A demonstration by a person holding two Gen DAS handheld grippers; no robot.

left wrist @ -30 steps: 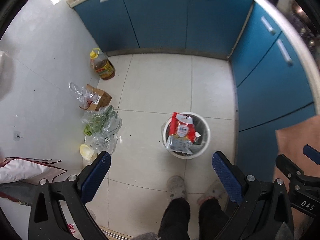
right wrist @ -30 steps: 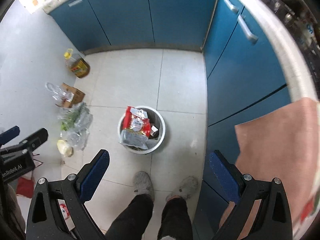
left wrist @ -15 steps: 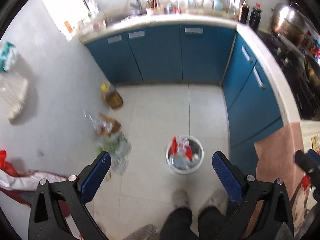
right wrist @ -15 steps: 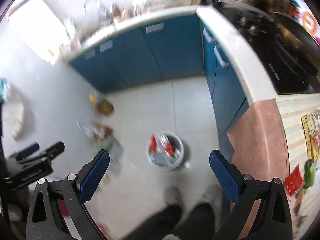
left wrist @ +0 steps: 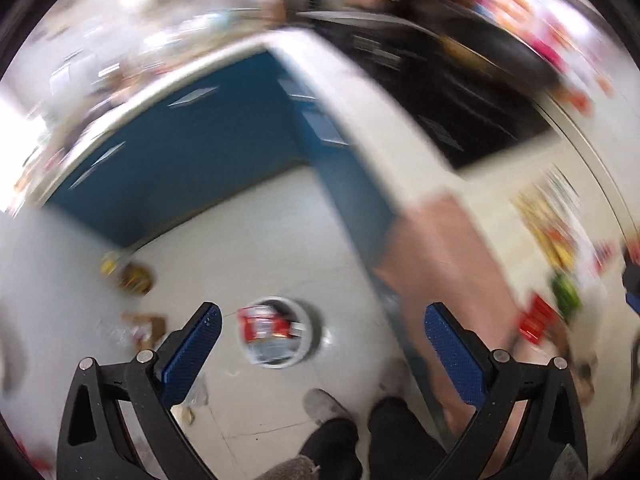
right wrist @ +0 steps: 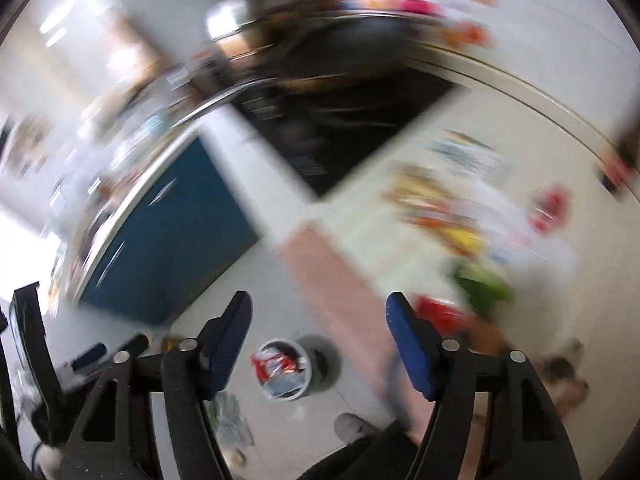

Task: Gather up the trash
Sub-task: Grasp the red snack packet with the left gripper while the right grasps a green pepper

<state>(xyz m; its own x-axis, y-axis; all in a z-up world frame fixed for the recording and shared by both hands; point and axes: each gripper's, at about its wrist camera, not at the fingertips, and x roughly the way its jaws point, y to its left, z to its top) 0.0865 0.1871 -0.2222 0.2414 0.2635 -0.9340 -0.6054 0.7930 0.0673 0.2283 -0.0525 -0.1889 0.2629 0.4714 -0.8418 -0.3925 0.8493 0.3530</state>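
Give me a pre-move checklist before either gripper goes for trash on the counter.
1. Left gripper open, nothing between its blue pads: ok.
2. Right gripper open, nothing held: ok.
3. Image sharp enough to pick a target: not ok, both views are heavily motion-blurred.
4. Trash on the counter identified: cannot tell; only red, green and yellow smears show.
5. Bin on the floor located, and it shows room: ok for location; wrappers already reach its rim, spare room cannot tell.
6. Feet apart from the bin: ok.
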